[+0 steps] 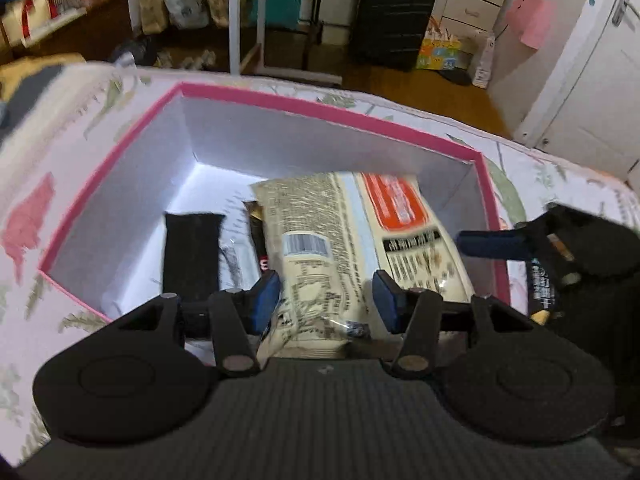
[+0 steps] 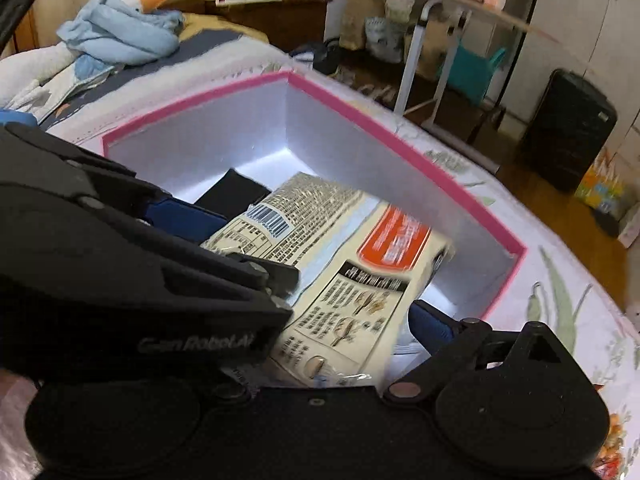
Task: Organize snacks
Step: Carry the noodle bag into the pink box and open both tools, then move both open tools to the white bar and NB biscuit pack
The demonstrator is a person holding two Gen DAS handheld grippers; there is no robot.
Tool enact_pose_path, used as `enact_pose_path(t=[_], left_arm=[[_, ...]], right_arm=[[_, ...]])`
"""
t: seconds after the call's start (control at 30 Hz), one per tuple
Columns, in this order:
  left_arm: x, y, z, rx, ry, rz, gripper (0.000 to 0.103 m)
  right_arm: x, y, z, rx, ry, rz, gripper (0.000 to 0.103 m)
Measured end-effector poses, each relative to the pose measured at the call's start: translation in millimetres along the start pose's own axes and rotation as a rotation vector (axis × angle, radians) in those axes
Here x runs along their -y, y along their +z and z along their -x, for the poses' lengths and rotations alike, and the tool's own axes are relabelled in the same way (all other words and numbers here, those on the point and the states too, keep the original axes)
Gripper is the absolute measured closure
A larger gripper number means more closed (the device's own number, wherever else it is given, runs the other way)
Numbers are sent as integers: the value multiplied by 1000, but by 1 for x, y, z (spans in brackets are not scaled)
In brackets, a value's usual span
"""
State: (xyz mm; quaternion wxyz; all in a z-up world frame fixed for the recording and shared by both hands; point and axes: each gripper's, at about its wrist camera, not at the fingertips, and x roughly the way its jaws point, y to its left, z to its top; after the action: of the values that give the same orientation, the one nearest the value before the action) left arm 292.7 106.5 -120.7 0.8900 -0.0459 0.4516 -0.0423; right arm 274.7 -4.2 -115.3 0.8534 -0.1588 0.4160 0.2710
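Nearest the lens in the left wrist view, the left gripper (image 1: 326, 300) has its blue pads spread, straddling the near end of the large cream snack packet (image 1: 340, 248) without visibly pressing it. The packet lies inside the pink-rimmed box (image 1: 328, 110), its long axis running straight away from this gripper toward the far wall, near end tilted up over the box's near edge. To the right, the right gripper (image 1: 520, 248) comes in over the box's right rim; its one visible blue finger (image 1: 492, 243) points leftward toward the packet's side, and a dark wrapper with pale print (image 1: 541, 292) shows below it, though whether it is held cannot be told. In the right wrist view that gripper (image 2: 340, 304) shows only its right finger (image 2: 430, 326) clearly, the left side hidden behind the other tool's body, so I cannot tell its spread. Judging from both views, the left gripper is nearer and better aligned to settle the packet flat. Only the left view shows the black pouch (image 1: 192, 256) fully and a dark bar (image 1: 258, 240) tucked against the packet's left edge. Only the right view shows the blue plush toy (image 2: 120, 32) on the floral bedspread (image 2: 560, 280) beyond.
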Motion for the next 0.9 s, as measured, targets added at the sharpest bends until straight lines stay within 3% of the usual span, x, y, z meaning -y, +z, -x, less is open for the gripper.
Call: enact_pose_path(t=[0.33, 0.5, 0.7, 0.9], left_arm=[[11, -8, 64, 87, -97, 7, 52], [33, -10, 109, 126, -114, -39, 52], [64, -11, 149, 134, -180, -102, 52], [107, -17, 162, 97, -279, -164, 52]], right_arm=[[34, -31, 113, 165, 90, -109, 4], [46, -47, 165, 242, 24, -87, 4], [71, -64, 213, 214, -41, -104, 4], [93, -86, 236, 193, -73, -126, 5]])
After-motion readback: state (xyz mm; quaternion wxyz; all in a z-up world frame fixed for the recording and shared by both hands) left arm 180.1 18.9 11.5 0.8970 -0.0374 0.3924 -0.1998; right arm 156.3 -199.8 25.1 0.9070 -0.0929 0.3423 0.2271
